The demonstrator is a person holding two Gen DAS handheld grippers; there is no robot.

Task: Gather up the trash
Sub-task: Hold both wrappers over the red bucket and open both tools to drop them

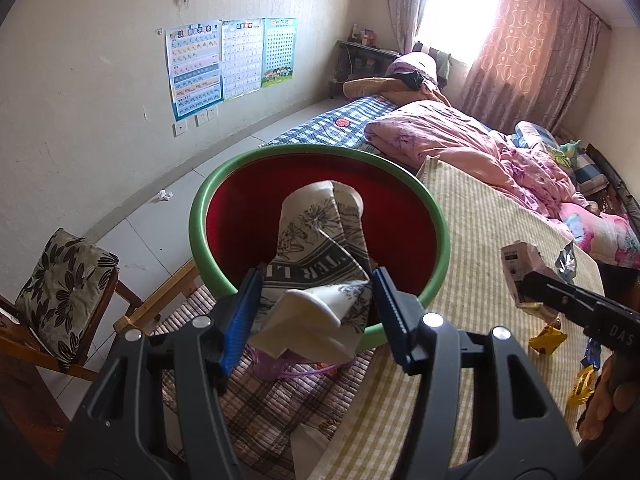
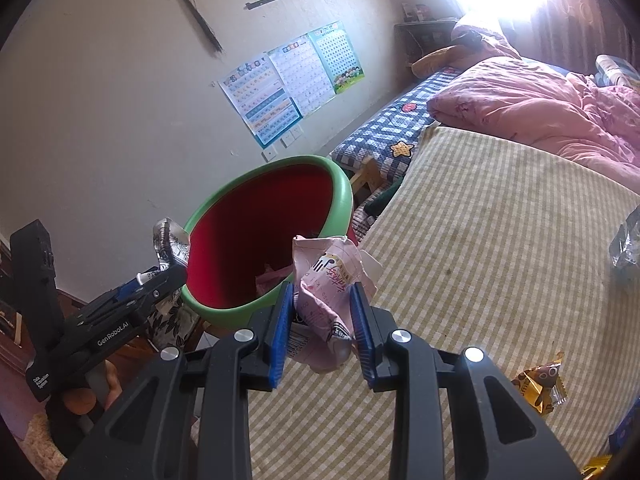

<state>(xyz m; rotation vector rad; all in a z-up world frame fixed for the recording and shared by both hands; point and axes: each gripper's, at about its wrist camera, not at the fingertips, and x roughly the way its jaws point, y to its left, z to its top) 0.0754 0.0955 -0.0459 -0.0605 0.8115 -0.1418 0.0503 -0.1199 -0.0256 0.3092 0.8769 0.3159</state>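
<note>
A red basin with a green rim (image 1: pixel 436 216) (image 2: pixel 344 188) stands at the bed's edge. My left gripper (image 1: pixel 316 284) is shut on a crumpled printed paper cup (image 1: pixel 320 236) and holds it over the basin; the cup also shows in the right wrist view (image 2: pixel 168 244). My right gripper (image 2: pixel 322 300) is shut on a crumpled pink carton (image 2: pixel 332 280), just beside the basin's near rim; the carton also shows in the left wrist view (image 1: pixel 520 264). Something pink (image 2: pixel 272 274) lies inside the basin.
Yellow snack wrappers (image 1: pixel 548 336) (image 2: pixel 540 384) and a silver foil wrapper (image 1: pixel 566 262) (image 2: pixel 626 246) lie on the striped sheet (image 2: pixel 500 240). Pink quilts (image 1: pixel 480 144) are piled behind. A cushioned chair (image 1: pixel 60 292) stands left. A paper wad (image 1: pixel 163 195) lies on the floor.
</note>
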